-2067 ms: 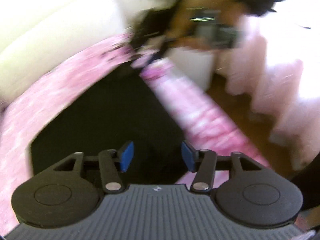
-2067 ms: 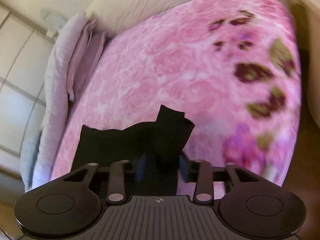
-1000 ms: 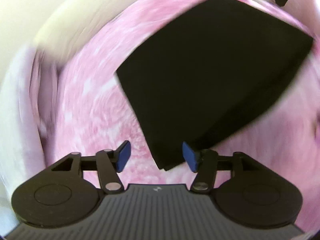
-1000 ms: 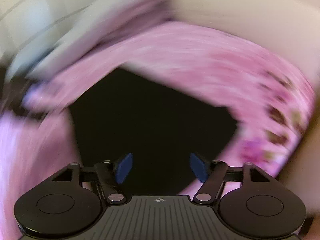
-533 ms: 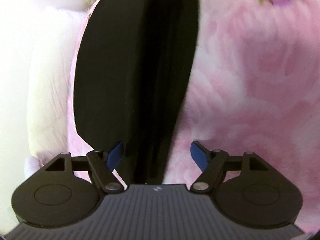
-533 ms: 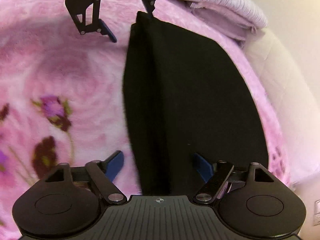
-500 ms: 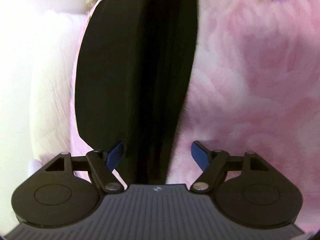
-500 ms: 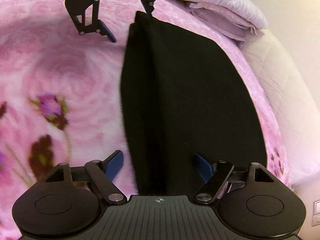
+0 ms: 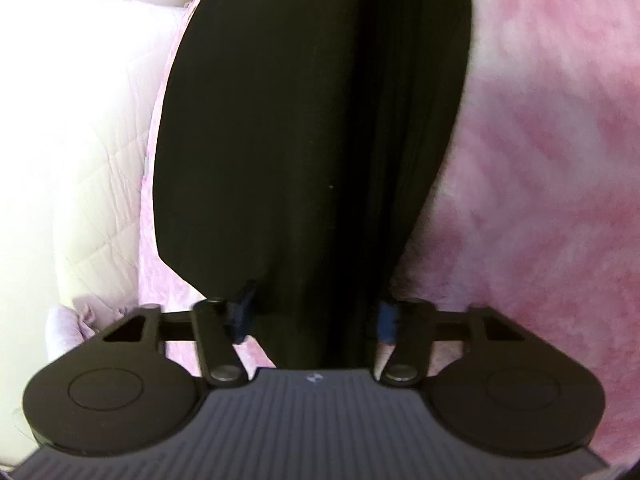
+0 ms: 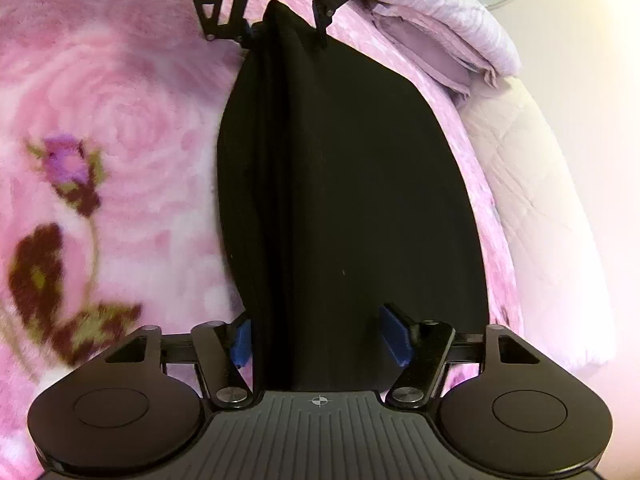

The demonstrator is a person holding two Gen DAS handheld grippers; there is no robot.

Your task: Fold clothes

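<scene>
Left wrist view sits low over the pink bed point(image 9: 540, 140), looking close along the black garment point(image 9: 280, 120) from one end. Right wrist view looks from the opposite end, also close and angled down at the black garment point(image 10: 352, 180), facing the left tongs point(image 10: 284, 28). Both views share the garment, the pink bed point(image 10: 120, 120) and its cream-quilted edge.

Matt black cloth garment point(image 10: 340, 200) on fluffy pink plush blanket point(image 10: 120, 128)
</scene>
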